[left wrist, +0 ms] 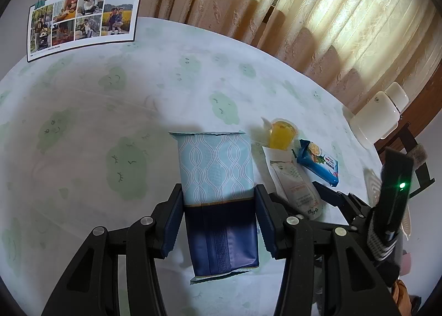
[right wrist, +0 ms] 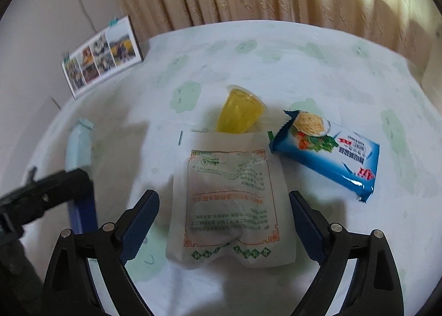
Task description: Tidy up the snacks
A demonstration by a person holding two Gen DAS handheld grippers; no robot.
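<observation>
My left gripper (left wrist: 218, 190) is shut on a flat snack packet (left wrist: 215, 161), pale blue with a wave pattern at its far end and dark blue at its near end. Its pads press both long sides, and the packet rests on the tablecloth. My right gripper (right wrist: 223, 195) stands open over a white packet with green and orange print (right wrist: 229, 200). That packet lies between the jaws with a gap on each side. Just beyond it a yellow jelly cup (right wrist: 240, 114) lies tipped on its side. A blue cracker pack (right wrist: 328, 150) lies to the right.
The round table (left wrist: 110, 94) carries a white cloth with green cloud figures. A clipped photo sheet (left wrist: 83, 20) leans at the far left by the wall. A white lidded jar (left wrist: 378, 111) lies at the right edge. Beige curtains hang behind.
</observation>
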